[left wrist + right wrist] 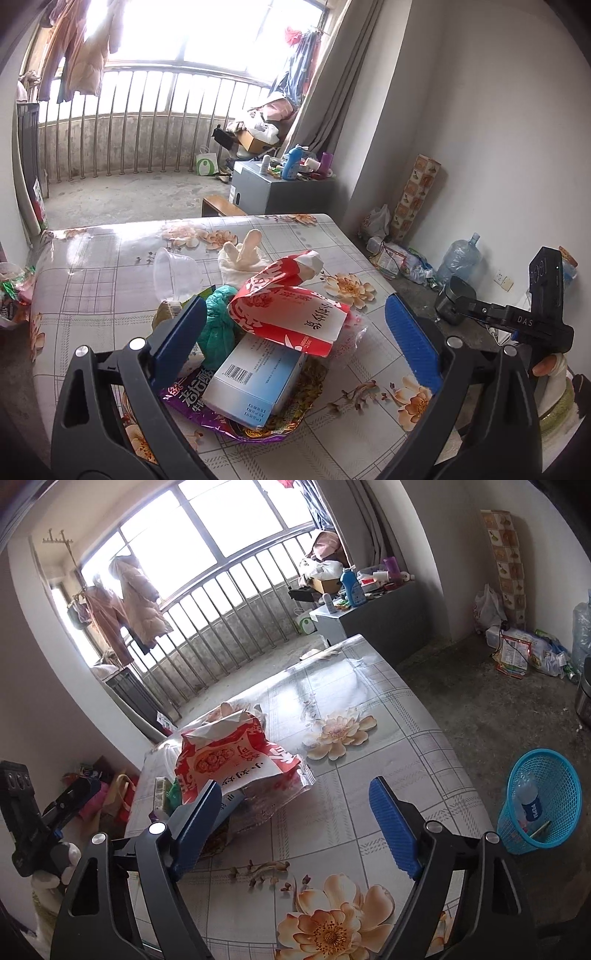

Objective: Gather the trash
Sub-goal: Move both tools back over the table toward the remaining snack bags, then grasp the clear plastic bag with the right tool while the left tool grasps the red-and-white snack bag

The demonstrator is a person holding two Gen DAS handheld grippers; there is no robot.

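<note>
A heap of trash lies on the flowered table: a red snack bag, a white and blue box, a green plastic bag, a purple wrapper. Behind it stand a clear cup and a white glove. My left gripper is open, its jaws wide on either side of the heap, pads not pressing. My right gripper is open over bare tablecloth. Its left finger is beside the red snack bag and a clear wrapper.
A blue mesh bin with a cola bottle in it stands on the floor right of the table. A water jug and bags lie by the right wall. A grey cabinet and a wooden stool stand beyond the table's far edge.
</note>
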